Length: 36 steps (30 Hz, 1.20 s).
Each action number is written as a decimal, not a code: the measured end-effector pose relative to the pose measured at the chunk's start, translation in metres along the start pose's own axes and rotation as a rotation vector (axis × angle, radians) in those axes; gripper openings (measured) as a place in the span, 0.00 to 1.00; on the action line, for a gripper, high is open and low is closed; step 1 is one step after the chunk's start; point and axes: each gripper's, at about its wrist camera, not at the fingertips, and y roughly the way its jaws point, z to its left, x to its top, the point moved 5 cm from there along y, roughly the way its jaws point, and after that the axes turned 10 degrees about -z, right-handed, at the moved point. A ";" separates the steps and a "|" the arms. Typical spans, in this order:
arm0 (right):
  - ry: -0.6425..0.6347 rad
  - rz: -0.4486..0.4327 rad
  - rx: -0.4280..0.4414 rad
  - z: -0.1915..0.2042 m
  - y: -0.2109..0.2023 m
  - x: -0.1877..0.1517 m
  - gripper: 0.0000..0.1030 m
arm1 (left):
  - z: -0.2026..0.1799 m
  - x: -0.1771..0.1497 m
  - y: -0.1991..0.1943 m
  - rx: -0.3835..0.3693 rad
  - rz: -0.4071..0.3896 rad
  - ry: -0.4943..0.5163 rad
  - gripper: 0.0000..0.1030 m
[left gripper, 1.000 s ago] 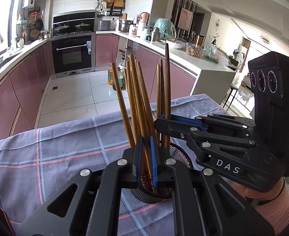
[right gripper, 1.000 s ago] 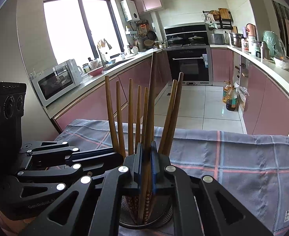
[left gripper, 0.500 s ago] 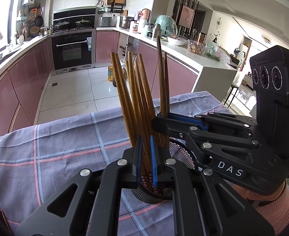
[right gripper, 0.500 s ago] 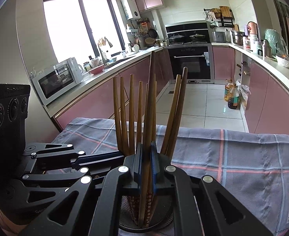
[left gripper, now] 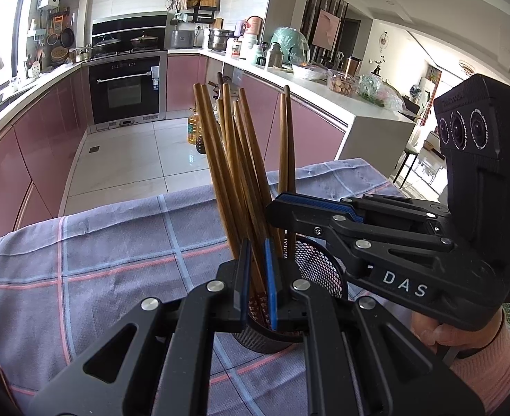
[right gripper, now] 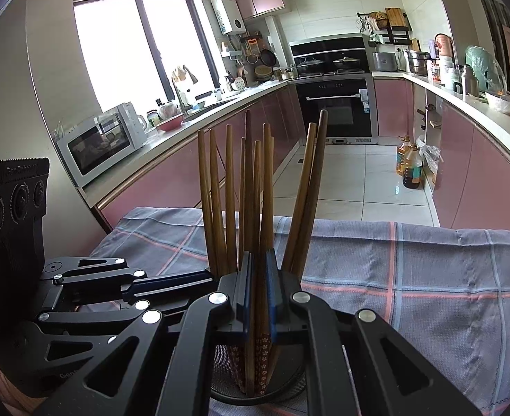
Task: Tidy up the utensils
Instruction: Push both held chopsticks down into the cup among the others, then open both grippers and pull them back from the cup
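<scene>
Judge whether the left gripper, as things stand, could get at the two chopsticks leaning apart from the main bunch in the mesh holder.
Probably not directly: the left gripper is shut on a chopstick from the bunch, and the right gripper sits right beside the leaning pair over the mesh holder.

Wooden chopsticks (left gripper: 234, 159), woven tablecloth (left gripper: 99, 260)

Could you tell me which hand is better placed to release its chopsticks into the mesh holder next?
Probably the right. The right tool, shut on chopsticks, holds them nearly upright with their patterned ends deep in the mesh holder. The left tool grips chopsticks that lean.
</scene>
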 end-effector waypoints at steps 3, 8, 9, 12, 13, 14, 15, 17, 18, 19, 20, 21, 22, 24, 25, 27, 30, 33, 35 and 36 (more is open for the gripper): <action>0.006 -0.004 0.000 -0.001 -0.002 -0.002 0.07 | 0.001 -0.003 -0.006 0.003 -0.014 0.003 0.11; 0.017 -0.012 0.010 -0.001 -0.013 -0.007 0.09 | 0.001 -0.007 -0.019 0.026 -0.046 0.006 0.20; 0.018 -0.016 0.014 -0.001 -0.016 -0.007 0.12 | 0.001 -0.008 -0.023 0.035 -0.057 0.009 0.25; 0.009 -0.036 0.019 0.003 -0.026 -0.011 0.30 | 0.002 -0.011 -0.039 0.074 -0.103 0.018 0.40; 0.004 -0.040 0.017 0.005 -0.029 -0.012 0.33 | 0.002 -0.012 -0.044 0.084 -0.117 0.019 0.43; -0.001 -0.044 0.012 0.006 -0.032 -0.013 0.35 | 0.003 -0.013 -0.050 0.096 -0.129 0.018 0.50; -0.009 -0.049 0.004 0.007 -0.035 -0.015 0.36 | 0.004 -0.015 -0.056 0.115 -0.146 0.020 0.59; -0.016 -0.066 -0.010 0.010 -0.041 -0.017 0.53 | 0.005 -0.018 -0.068 0.154 -0.180 0.033 0.69; -0.019 -0.080 -0.020 0.011 -0.046 -0.019 0.58 | 0.006 -0.021 -0.074 0.173 -0.194 0.038 0.78; -0.026 -0.094 -0.033 0.012 -0.050 -0.020 0.63 | 0.007 -0.022 -0.080 0.193 -0.211 0.042 0.82; -0.034 -0.106 -0.043 0.014 -0.053 -0.021 0.67 | 0.008 -0.024 -0.086 0.215 -0.230 0.047 0.88; -0.035 -0.115 -0.047 0.016 -0.057 -0.023 0.70 | 0.009 -0.027 -0.092 0.241 -0.248 0.055 0.93; -0.032 -0.126 -0.053 0.017 -0.060 -0.025 0.79 | 0.010 -0.029 -0.099 0.265 -0.266 0.059 0.95; -0.038 -0.155 -0.071 0.021 -0.066 -0.029 0.87 | 0.011 -0.034 -0.112 0.296 -0.300 0.058 0.95; -0.045 -0.163 -0.081 0.022 -0.069 -0.032 0.88 | 0.011 -0.036 -0.117 0.311 -0.313 0.058 0.95; -0.049 -0.175 -0.098 0.025 -0.073 -0.038 0.94 | 0.013 -0.040 -0.127 0.342 -0.333 0.056 0.95; -0.072 -0.205 -0.133 0.031 -0.078 -0.045 0.94 | 0.015 -0.046 -0.140 0.375 -0.355 0.042 0.95; -0.082 -0.243 -0.161 0.035 -0.083 -0.047 0.94 | 0.018 -0.048 -0.151 0.409 -0.385 0.026 0.95; -0.091 -0.274 -0.183 0.039 -0.088 -0.050 0.94 | 0.018 -0.052 -0.159 0.426 -0.404 0.014 0.95; -0.101 -0.295 -0.202 0.041 -0.091 -0.051 0.94 | 0.018 -0.053 -0.163 0.432 -0.415 0.008 0.95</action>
